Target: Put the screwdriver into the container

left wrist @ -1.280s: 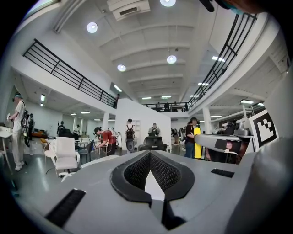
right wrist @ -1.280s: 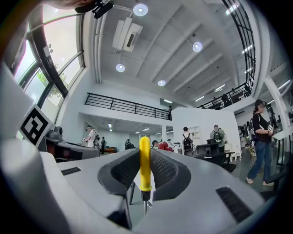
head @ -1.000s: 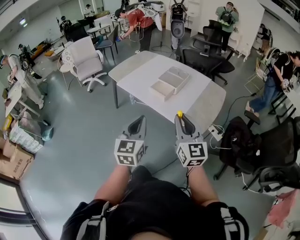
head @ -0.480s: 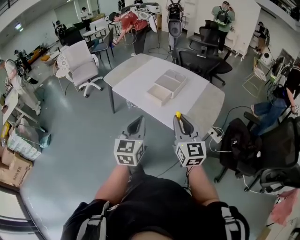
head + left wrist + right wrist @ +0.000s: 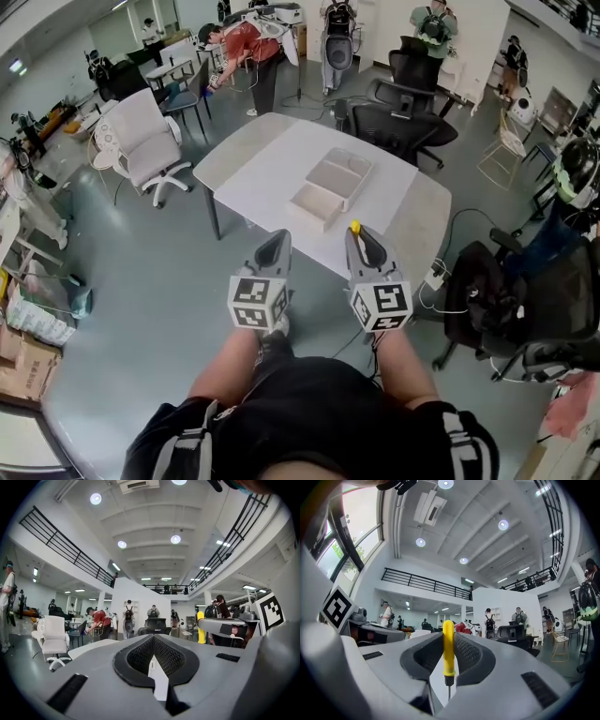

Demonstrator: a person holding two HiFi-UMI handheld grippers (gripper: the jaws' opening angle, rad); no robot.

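In the head view my right gripper is shut on a yellow-handled screwdriver, whose handle tip sticks out past the fingertips. The right gripper view shows the screwdriver upright between the dark pads, metal shaft pointing back toward the camera. My left gripper is held beside it, shut and with nothing in it; its pads meet at the tip. Both grippers hang over the floor, short of a white table. On the table stand two shallow containers side by side, a white one and a clear one.
Around the table stand a white office chair at the left and black office chairs behind it. Another black chair with a dark garment is at the right. A power strip lies on the floor near the table's corner. People stand at the back.
The table and containers have shifted slightly down and left in the head view and look a little nearer. Both grippers keep the same pose, and the screwdriver stays gripped.
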